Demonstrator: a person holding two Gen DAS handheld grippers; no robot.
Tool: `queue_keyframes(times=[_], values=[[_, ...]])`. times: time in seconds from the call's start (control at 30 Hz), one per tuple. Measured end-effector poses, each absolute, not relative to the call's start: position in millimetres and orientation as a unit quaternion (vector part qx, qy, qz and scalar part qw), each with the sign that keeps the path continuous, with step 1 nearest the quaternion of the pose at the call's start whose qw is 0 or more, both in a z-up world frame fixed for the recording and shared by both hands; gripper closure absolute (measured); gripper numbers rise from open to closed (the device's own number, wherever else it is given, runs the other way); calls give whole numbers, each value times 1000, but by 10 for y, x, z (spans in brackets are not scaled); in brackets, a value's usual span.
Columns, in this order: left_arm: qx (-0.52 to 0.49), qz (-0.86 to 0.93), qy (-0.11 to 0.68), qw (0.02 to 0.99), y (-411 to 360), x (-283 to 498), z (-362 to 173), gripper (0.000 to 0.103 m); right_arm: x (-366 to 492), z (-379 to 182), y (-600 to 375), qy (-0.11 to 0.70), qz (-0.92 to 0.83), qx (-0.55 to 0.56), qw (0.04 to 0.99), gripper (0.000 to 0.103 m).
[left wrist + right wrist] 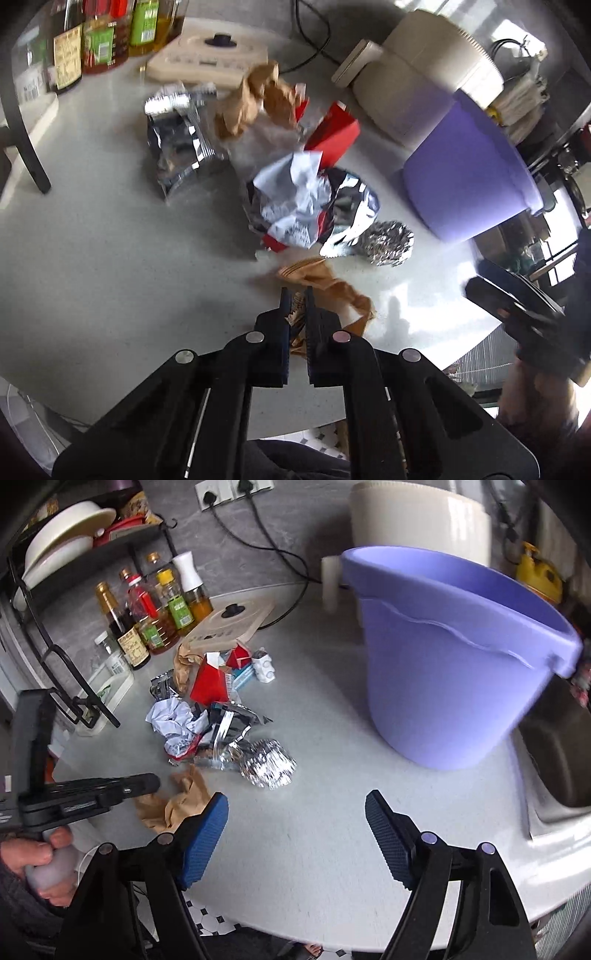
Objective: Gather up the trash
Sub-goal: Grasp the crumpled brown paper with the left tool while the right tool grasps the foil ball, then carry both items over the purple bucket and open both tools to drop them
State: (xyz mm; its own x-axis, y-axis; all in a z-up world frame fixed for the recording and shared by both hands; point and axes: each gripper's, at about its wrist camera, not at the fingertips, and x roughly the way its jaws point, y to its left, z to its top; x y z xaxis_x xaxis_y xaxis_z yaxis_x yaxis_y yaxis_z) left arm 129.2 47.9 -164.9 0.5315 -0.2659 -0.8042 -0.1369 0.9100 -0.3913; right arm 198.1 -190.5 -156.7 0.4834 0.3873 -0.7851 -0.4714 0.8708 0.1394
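My left gripper (296,295) is shut on a crumpled brown paper (332,291) at the near edge of the counter; it also shows in the right wrist view (184,801). Beyond it lies a pile of trash: white crumpled paper (291,192), a silver wrapper (177,147), a foil ball (391,243), a red carton (332,136) and more brown paper (255,99). A purple bucket (450,664) stands upright at the right. My right gripper (297,816) is open and empty above the bare counter in front of the bucket.
Oil and sauce bottles (147,616) and a black dish rack (66,590) stand at the back left. A beige appliance (417,520) is behind the bucket, a scale (210,55) behind the trash. A sink (554,757) lies at the right.
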Motion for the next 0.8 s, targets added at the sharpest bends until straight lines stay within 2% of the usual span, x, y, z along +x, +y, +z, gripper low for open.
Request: queue_keyframes(times=[0.47,0.6,0.63,0.67,0.7,0.8], values=[[-219,38,455,862,1042,947,-1473,96,2277,-1812,-1293,444,293,-100,841,28],[-224,55,447,865,1191,889,-1436,96,2311,-1903,-1169,448,291,-122,837,25],[-223,57,443,866,1213,880,-1410,96,2314,-1927,-1151,448,292,-124,836,31],[-222,60,441,868,1223,876,-1388,96,2308,-1953,-1128,447,301,-129,832,44],[-220,63,435,871,1244,865,-1345,96,2307,-1975,-1101,449,301,-139,830,62],[-217,68,422,878,1255,844,-1247,96,2292,-1935,-1062,444,308,-147,828,64]])
